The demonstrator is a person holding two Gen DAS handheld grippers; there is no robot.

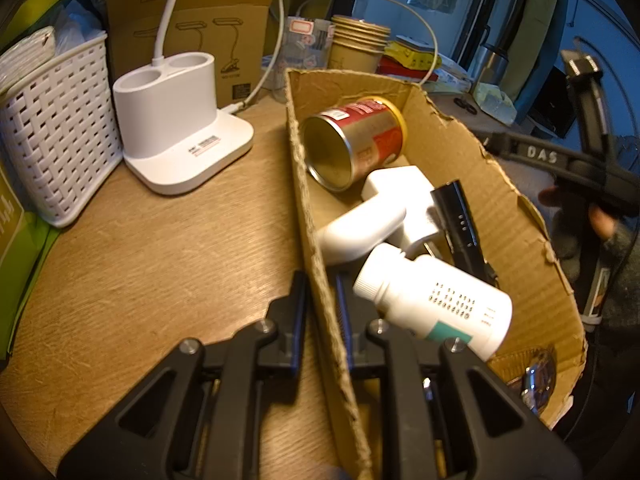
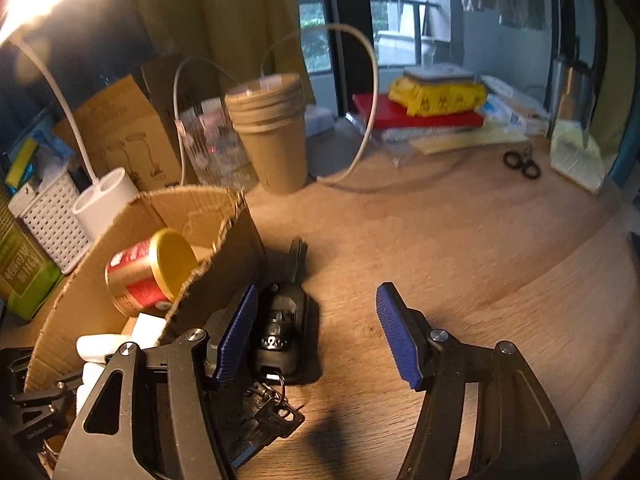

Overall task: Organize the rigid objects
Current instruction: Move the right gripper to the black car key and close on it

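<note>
My left gripper [image 1: 320,276] is shut on the near left wall of an open cardboard box [image 1: 460,128]. Inside the box lie a red and gold can [image 1: 360,140] on its side, a white plug adapter [image 1: 400,200], a white bottle [image 1: 436,300] and a slim black device [image 1: 460,220]. My right gripper [image 2: 316,296] stands open, low over the wooden table, with nothing between its blue pads. A black key fob [image 2: 280,328] with a bunch of keys [image 2: 272,416] lies on the table against the box [image 2: 236,248], just beside the right gripper's left finger.
A white lamp base [image 1: 180,132] and a white woven basket [image 1: 56,132] stand left of the box. Stacked paper cups [image 2: 272,132], a looping white cable [image 2: 372,92], a red book [image 2: 420,118] and black scissors [image 2: 522,164] sit farther back.
</note>
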